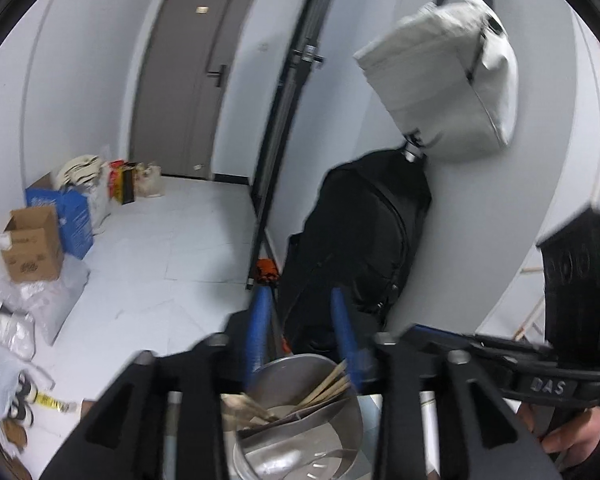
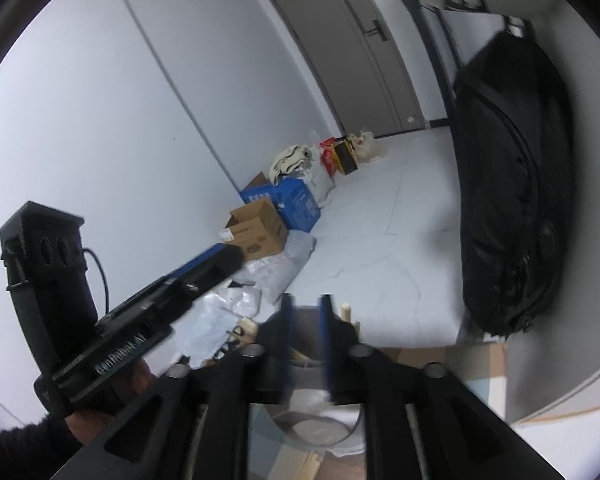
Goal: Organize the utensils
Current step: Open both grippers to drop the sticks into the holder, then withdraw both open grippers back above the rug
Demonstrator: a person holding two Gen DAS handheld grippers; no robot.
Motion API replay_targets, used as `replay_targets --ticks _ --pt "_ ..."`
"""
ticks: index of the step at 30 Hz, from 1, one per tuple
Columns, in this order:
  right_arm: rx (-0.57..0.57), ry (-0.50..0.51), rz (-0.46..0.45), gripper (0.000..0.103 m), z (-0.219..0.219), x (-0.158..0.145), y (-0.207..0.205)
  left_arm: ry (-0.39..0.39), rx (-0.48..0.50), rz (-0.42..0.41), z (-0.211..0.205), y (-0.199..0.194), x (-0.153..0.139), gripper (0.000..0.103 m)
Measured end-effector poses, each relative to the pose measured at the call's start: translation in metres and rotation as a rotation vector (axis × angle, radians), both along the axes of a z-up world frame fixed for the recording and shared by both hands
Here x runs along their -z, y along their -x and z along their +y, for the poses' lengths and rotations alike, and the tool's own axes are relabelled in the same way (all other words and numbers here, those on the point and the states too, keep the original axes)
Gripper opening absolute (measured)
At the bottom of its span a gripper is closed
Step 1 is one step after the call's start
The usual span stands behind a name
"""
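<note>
Left claw (image 1: 300, 320): blue fingers parted, nothing between them, poised above the steel bowl (image 1: 300, 420).
Right claw (image 2: 306, 320): narrow gap, empty, over a dim round container I cannot identify.
Utensils: wooden chopsticks (image 1: 328, 384) and pale wooden pieces lie loose inside the steel bowl, close under the left claw.
Risk: the chopsticks lie fanned and overlapping; a careless pinch could, I judge, catch several or flick one out, and a nudge on the rim may tip the bowl.
Surface: the tabletop is mostly hidden.
Room: white tiled floor (image 1: 160, 248), grey door (image 1: 188, 76), cardboard box (image 1: 32, 244), black backpack (image 1: 356, 240) against the wall.
</note>
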State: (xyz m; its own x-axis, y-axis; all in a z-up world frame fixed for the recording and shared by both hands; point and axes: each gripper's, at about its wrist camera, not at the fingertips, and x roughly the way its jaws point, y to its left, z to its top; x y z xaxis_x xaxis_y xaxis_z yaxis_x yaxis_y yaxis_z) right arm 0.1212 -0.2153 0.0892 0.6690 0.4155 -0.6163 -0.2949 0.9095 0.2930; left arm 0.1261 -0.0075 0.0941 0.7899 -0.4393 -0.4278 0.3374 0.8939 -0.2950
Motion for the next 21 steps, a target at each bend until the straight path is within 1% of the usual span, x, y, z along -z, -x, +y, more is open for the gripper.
replay_targets --ticks 1,4,6,8,10,14,16,17,18,20,21 --pt "0.006 -0.009 -0.003 0.033 -0.003 0.0 0.004 0.012 -0.019 0.0 0.004 0.004 -0.002 0.041" --pt "0.022 -0.029 -0.011 0.033 -0.01 -0.001 0.016 0.004 -0.067 0.002 0.011 0.015 -0.007 0.044" --pt "0.037 -0.043 -0.014 0.038 -0.015 -0.003 0.025 -0.007 -0.094 0.002 0.013 0.022 -0.009 0.053" --pt "0.046 -0.052 -0.015 0.041 -0.017 -0.004 0.031 -0.013 -0.117 0.0 0.014 0.031 -0.01 0.055" --pt "0.053 -0.054 -0.016 0.047 -0.019 -0.006 0.038 -0.015 -0.134 0.003 0.016 0.038 -0.011 0.055" --pt "0.057 -0.051 -0.025 0.055 -0.018 -0.006 0.055 -0.043 -0.173 0.014 0.013 0.054 -0.013 0.056" --pt "0.058 -0.052 -0.032 0.06 -0.017 -0.007 0.064 -0.047 -0.185 0.01 0.013 0.06 -0.014 0.057" --pt "0.058 -0.052 -0.036 0.061 -0.016 -0.008 0.068 -0.052 -0.191 0.012 0.012 0.064 -0.015 0.058" --pt "0.057 -0.051 -0.043 0.064 -0.016 -0.009 0.073 -0.057 -0.2 0.012 0.011 0.068 -0.015 0.064" --pt "0.056 -0.046 -0.054 0.067 -0.015 -0.01 0.08 -0.064 -0.225 0.005 0.011 0.076 -0.016 0.071" --pt "0.054 -0.043 -0.058 0.069 -0.014 -0.01 0.084 -0.067 -0.23 0.004 0.011 0.08 -0.016 0.071"
